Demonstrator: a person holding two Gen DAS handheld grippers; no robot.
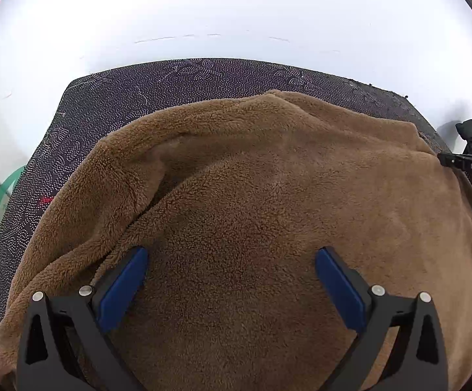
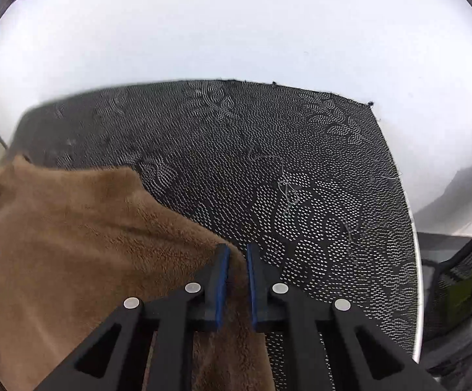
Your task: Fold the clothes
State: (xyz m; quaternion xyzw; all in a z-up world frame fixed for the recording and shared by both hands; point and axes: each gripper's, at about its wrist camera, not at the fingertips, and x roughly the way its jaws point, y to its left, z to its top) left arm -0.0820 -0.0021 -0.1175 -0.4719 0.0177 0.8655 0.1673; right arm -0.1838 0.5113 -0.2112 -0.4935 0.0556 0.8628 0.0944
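Left hand-held gripper (image 1: 231, 257): jaws spread wide apart, hovering over the brown fleece garment (image 1: 252, 211), nothing between them. Right hand-held gripper (image 2: 237, 254): jaws nearly together, clamped on the garment's edge. The fleece lies bunched on a dark dotted cloth (image 2: 301, 195) covering the counter, extending left of the right hand-held gripper; bare cloth ahead and to its right
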